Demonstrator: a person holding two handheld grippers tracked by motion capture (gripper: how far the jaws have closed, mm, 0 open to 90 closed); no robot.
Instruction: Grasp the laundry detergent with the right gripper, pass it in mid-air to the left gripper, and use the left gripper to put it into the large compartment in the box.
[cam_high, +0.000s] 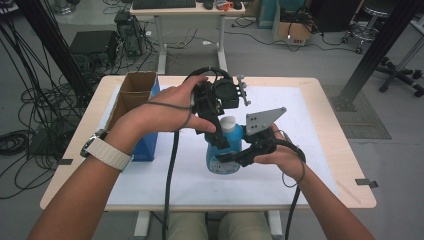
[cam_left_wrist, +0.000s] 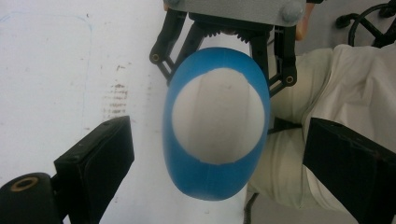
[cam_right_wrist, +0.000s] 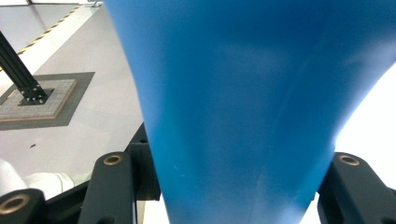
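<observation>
Blue bottle (cam_high: 223, 157) with white cap (cam_high: 228, 122), upright on the white mat (cam_high: 150, 180) near the worktop (cam_high: 350, 195) middle. Right tongs (cam_high: 231, 158) clamped around its body from the side. Left tongs (cam_high: 216, 134) spread wide above the cap, pointing down, not touching. Cardboard box (cam_high: 131, 97) at left.

High view: above the near table (cam_high: 320, 95) edge, facing forward and down, well back from both grippers.
Left gripper view: riding on the left gripper (cam_high: 220, 132), looking straight down between its own jaws onto the white cap of the blue bottle (cam_left_wrist: 217, 126), close.
Right gripper view: riding on the right gripper (cam_right_wrist: 224, 186), facing the bottle's side, very close, between its jaws.
Shared: blue bottle in all three; right gripper also beyond the bottle in the left gripper view.
</observation>
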